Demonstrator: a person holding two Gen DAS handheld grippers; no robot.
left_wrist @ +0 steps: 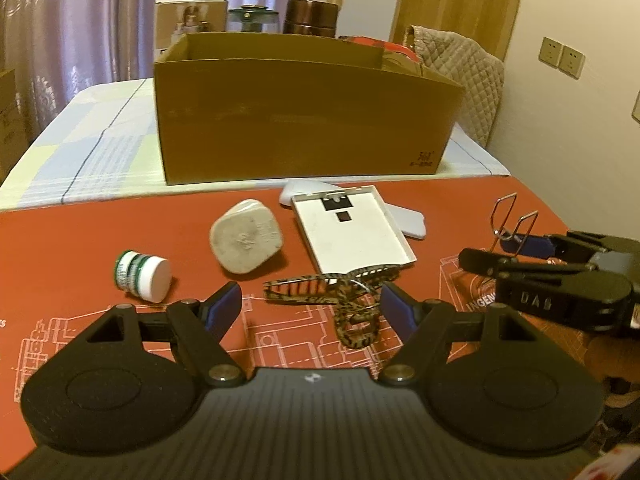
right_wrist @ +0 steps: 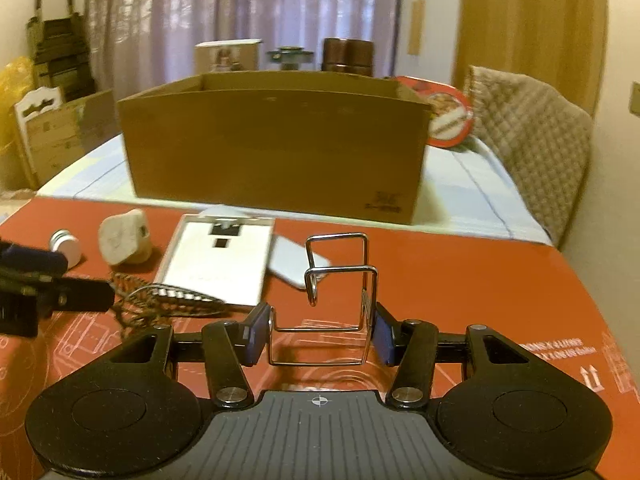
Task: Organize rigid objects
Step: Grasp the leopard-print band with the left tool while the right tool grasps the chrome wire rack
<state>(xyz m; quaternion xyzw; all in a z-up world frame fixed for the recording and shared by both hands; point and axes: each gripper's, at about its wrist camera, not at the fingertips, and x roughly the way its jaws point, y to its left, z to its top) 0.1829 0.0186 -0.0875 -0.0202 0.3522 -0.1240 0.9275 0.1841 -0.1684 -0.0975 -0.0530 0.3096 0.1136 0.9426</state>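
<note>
On the red mat [left_wrist: 80, 240] that covers the near part of the table lie the rigid objects. Near its left edge a small white round jar with a green label [left_wrist: 143, 275] lies on its side. Just beside it, toward the middle, rests a pale grey rounded stone-like block [left_wrist: 246, 236]. A flat white rectangular plastic tray [left_wrist: 352, 232] lies in the middle, partly on top of a white flat remote-like device [left_wrist: 408, 222]. A brown patterned plastic hair claw [left_wrist: 340, 292] touches the near edge of the tray.

The left gripper [left_wrist: 312, 304] is held above the mat with its blue-padded fingers [left_wrist: 226, 304] wide apart; the hair claw is seen between them, but the pads do not touch it and it holds nothing.

The right gripper [right_wrist: 320, 330] is near the right edge of the mat. Its fingers are closed on a bent silver wire frame [right_wrist: 340, 272]: the blue pads [right_wrist: 256, 332] press the lower sides of the frame, and its two upper loops stand upright above them.

Behind the mat, on the light checked cloth [left_wrist: 100, 148], stands a large open brown cardboard box [left_wrist: 304, 120], near the far middle of the table.
</note>
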